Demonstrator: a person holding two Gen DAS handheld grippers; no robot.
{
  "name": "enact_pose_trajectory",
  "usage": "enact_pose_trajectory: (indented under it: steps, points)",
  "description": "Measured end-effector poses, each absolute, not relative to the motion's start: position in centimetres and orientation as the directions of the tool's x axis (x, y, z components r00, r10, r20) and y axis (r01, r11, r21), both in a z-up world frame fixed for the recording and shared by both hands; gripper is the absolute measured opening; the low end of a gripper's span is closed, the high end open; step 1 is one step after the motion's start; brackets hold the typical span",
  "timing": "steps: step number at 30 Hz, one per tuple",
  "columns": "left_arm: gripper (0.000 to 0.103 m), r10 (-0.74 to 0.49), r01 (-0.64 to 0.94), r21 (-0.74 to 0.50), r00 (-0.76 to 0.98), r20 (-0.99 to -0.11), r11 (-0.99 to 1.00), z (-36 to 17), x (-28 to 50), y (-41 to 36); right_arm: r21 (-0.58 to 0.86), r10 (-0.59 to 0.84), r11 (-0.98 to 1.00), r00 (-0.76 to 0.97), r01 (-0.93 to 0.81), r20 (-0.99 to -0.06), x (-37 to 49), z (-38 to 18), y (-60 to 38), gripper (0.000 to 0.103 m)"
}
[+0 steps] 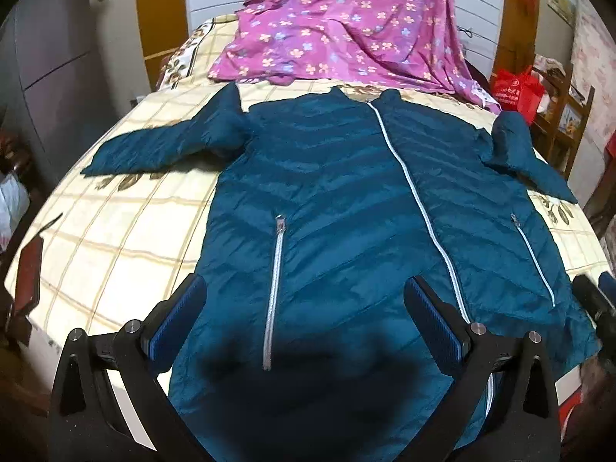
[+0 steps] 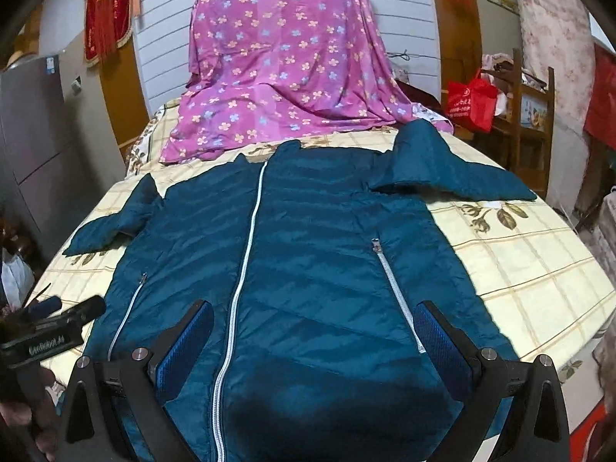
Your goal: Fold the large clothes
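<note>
Jacket (image 1: 346, 200), teal and quilted, is spread flat and face up on the bed (image 1: 127, 238), zipped shut along its pale central zipper (image 1: 419, 200). The collar is turned toward the far end of the bed, and the hem lies at the near edge. Both sleeves are stretched sideways toward the left and right edges of the bed, each bent near the shoulder. A pale pocket zipper (image 1: 275, 288) is seen on each front panel. Beyond the collar, a purple flowered sheet (image 1: 346, 23) is draped over the far end of the bed. A red bag (image 1: 518, 90) stands off the far right corner.

The left gripper (image 1: 304, 315) is held above the hem near the left pocket, its fingers spread wide and grasping nothing. The right gripper (image 2: 313, 342) is held above the hem on the right half, fingers likewise released and empty.
</note>
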State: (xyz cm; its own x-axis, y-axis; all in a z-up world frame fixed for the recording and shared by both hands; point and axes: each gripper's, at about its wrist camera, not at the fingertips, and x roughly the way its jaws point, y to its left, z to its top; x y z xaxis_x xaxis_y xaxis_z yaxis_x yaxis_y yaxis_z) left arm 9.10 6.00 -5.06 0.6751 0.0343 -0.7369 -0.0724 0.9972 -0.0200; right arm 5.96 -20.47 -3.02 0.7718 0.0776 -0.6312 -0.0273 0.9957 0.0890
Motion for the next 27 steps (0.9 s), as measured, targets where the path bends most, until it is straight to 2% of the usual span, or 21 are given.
enact_pose_trajectory:
  steps: [7, 13, 15, 18, 21, 27]
  points:
    - [0.103, -0.009, -0.078, -0.082, 0.67, -0.742, 0.994, -5.6, 10.7, 4.9, 0.096, 0.064, 0.995, 0.782, -0.006, -0.62, 5.4, -4.4, -20.5, 0.103]
    - [0.103, -0.102, -0.075, -0.201, 0.661, -0.743, 0.977, -7.3, 10.1, 2.3, 0.095, 0.064, 0.996, 0.775, -0.006, -0.628, 5.7, -4.7, -20.5, 0.103]
    - [0.103, -0.068, -0.082, -0.169, 0.686, -0.725, 0.982, -7.1, 9.4, 1.7, 0.09, 0.052, 0.996, 0.762, 0.009, -0.645, 6.1, -4.9, -20.7, 0.103]
    - [0.103, -0.023, -0.106, -0.16, 0.762, -0.647, 0.981, -5.9, 8.0, 1.8, 0.088, 0.044, 0.996, 0.753, 0.018, -0.657, 6.3, -5.0, -21.0, 0.103]
    - [0.103, 0.007, -0.138, -0.163, 0.784, -0.621, 0.977, -5.8, 7.1, 2.3, 0.077, 0.028, 0.997, 0.749, 0.031, -0.662, 6.3, -5.1, -21.0, 0.103]
    - [0.103, -0.022, -0.149, -0.213, 0.771, -0.637, 0.966, -6.2, 7.0, 3.6, 0.061, 0.011, 0.997, 0.742, 0.039, -0.67, 6.3, -5.1, -20.9, 0.103]
